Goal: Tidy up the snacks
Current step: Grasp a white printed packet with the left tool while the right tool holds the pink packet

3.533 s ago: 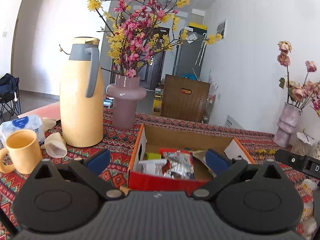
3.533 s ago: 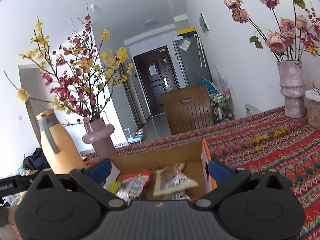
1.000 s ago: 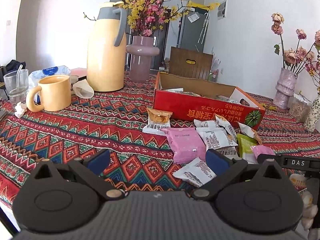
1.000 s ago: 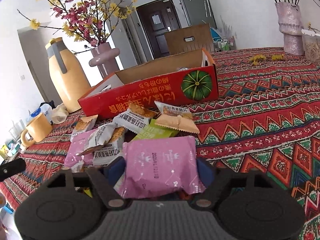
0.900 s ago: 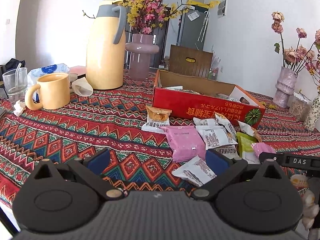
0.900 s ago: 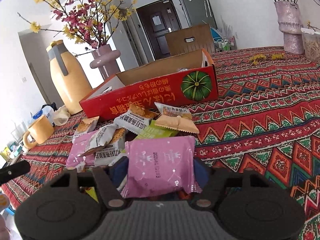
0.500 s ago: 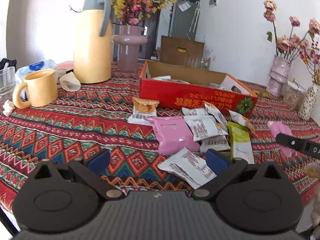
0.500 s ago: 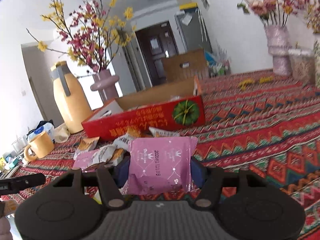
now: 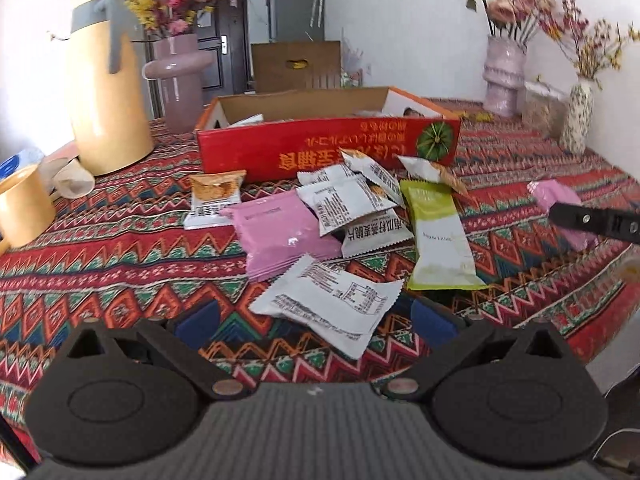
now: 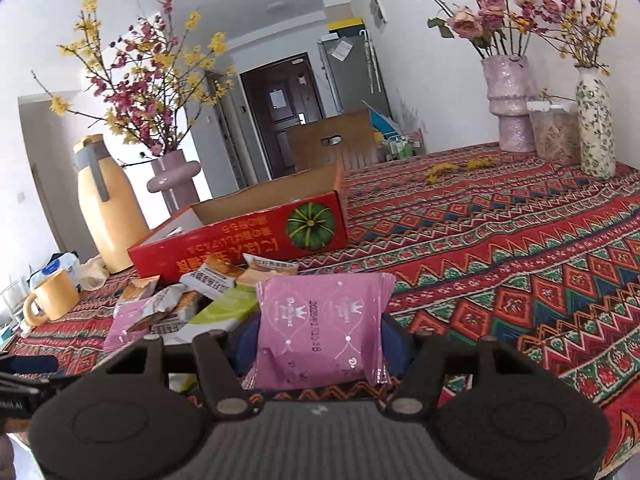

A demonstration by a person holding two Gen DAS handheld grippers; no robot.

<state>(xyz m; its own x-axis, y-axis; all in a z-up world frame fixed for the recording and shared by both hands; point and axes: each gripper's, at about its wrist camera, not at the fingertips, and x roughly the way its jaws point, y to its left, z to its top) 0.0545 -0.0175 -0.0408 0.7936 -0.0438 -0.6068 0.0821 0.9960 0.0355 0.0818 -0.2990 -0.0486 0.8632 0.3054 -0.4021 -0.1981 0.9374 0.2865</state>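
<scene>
Patterned red tablecloth (image 9: 120, 240) covers the table; thermos (image 9: 106, 92) and mug (image 9: 22, 204) sit twd its left edge, red carton (image 9: 320, 148) mid-table w/ loose snack packets in front of it.

Left gripper (image 9: 316, 320) has sunk lower and closer vs a sec ago; its jaws stand wide apart, nothing pinched. A white packet (image 9: 332, 300) lies flat on the cloth betw the fingers, pads clear of it. Judgement: likely the next pick.

Right gripper (image 10: 320, 344) has just been closing, and its pads clamp a pink packet (image 10: 324, 328) by both side edges. Packet is now lifted off the pile, held level above the cloth nr the front edge, right of the green packet (image 9: 438, 236). In the left view it shows as a pink patch behind a black finger. Judgement: one snack secured, carry to the carton comes next; most of the pile is not yet sorted.

Hard to see: carton's inside is mostly hidden by its front wall, only a few wrapper tips show. Pink packet's lower edge is cut off by the gripper body. Packets under the pile overlap, count unclear. Left view is motion-blurred.
</scene>
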